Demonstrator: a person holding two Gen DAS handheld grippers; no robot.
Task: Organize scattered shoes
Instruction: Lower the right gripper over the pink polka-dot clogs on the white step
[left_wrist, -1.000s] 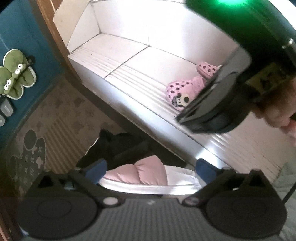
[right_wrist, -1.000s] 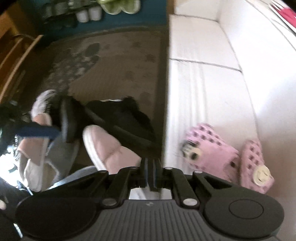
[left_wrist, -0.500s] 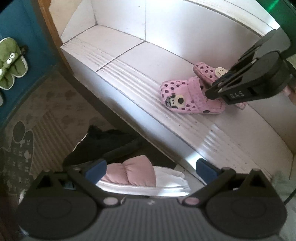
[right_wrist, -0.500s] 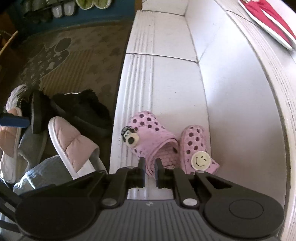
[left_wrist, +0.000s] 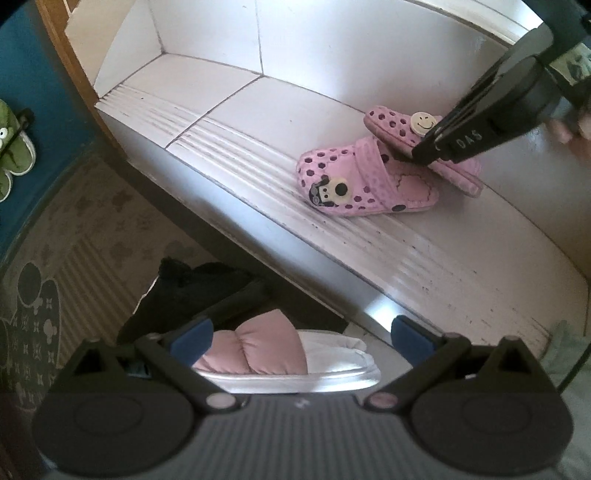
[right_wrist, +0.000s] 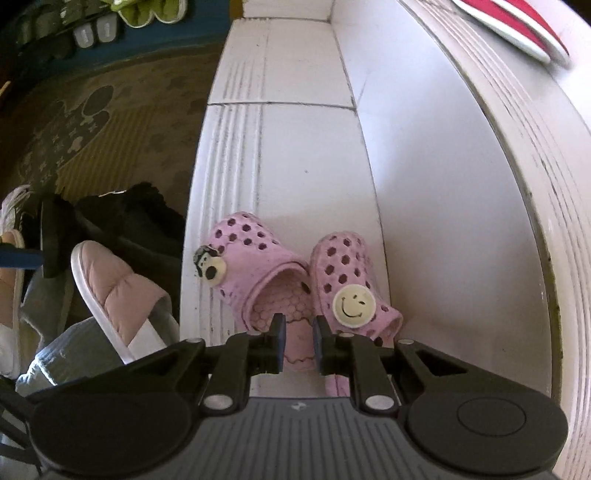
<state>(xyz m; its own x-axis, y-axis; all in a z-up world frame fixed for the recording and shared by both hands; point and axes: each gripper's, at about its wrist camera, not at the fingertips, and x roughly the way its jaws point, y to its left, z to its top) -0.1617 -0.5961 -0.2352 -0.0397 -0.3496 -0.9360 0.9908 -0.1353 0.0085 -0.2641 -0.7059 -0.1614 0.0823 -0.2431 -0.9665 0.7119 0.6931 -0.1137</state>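
Observation:
Two pink perforated clogs sit together on the white shelf (left_wrist: 258, 122): one with an animal charm (left_wrist: 362, 184) (right_wrist: 255, 266), one with a smiley badge (left_wrist: 399, 125) (right_wrist: 347, 266) tilted against it. My right gripper (right_wrist: 298, 339) hovers just over their heel ends, open by a narrow gap with nothing between its fingers; its tip shows from the left wrist (left_wrist: 428, 147). My left gripper (left_wrist: 301, 338) is wide open, low over the floor. A pink padded slipper with a white sole (left_wrist: 258, 347) (right_wrist: 118, 280) lies just beyond its fingertips.
A black furry shoe (left_wrist: 192, 291) (right_wrist: 140, 218) lies on the patterned rug (left_wrist: 74, 229) beside the shelf's front edge. Green frog slippers (left_wrist: 14, 155) hang on the blue wall. A red and white item (right_wrist: 517, 26) rests on top. Grey cloth (right_wrist: 74, 354) is at lower left.
My right gripper swung from the floor onto the shelf, closed in on the clogs' heels, and its fingers parted slightly. The left gripper stayed open over the pink slipper.

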